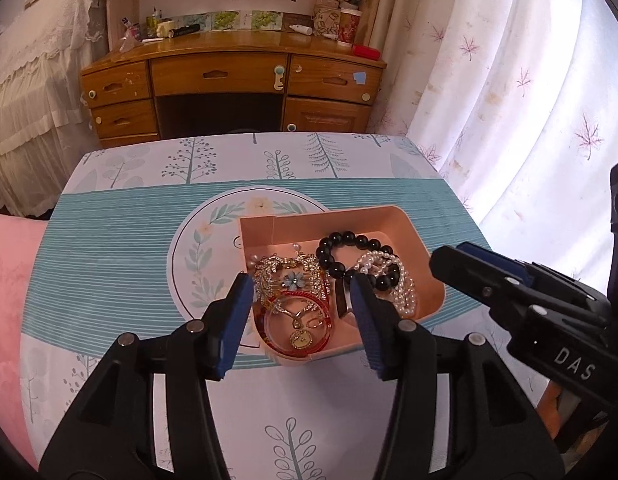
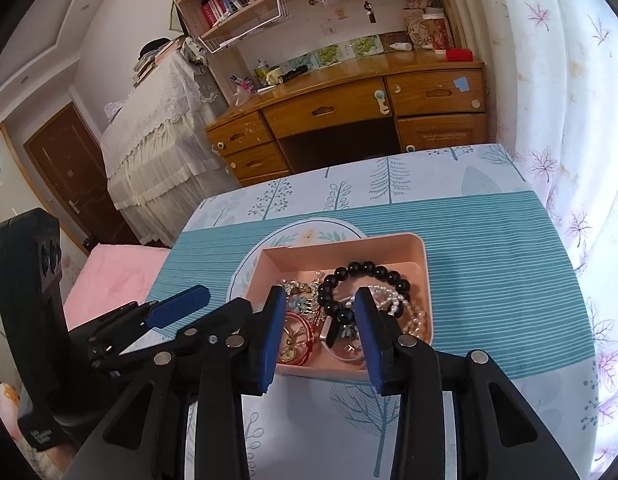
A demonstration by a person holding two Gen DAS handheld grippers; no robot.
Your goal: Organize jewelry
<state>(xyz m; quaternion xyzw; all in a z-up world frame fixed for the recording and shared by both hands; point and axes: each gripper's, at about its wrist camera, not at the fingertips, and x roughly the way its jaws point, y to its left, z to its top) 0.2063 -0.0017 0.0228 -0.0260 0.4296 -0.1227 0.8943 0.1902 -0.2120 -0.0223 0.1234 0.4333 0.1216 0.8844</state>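
A table (image 1: 109, 240) with a teal-striped, tree-print cloth carries a pink jewelry tray (image 1: 405, 224) at its centre. Inside the tray: a black bead bracelet (image 1: 341, 240), a white pearl bracelet (image 1: 405, 292) overlapping it, a rhinestone flower brooch (image 1: 293, 276) and a red cord ring with gold pendant (image 1: 299, 332). The left gripper (image 1: 305, 304) and right gripper (image 2: 321, 320) hover over the tray's near edge, jaws parted wide, holding nothing.
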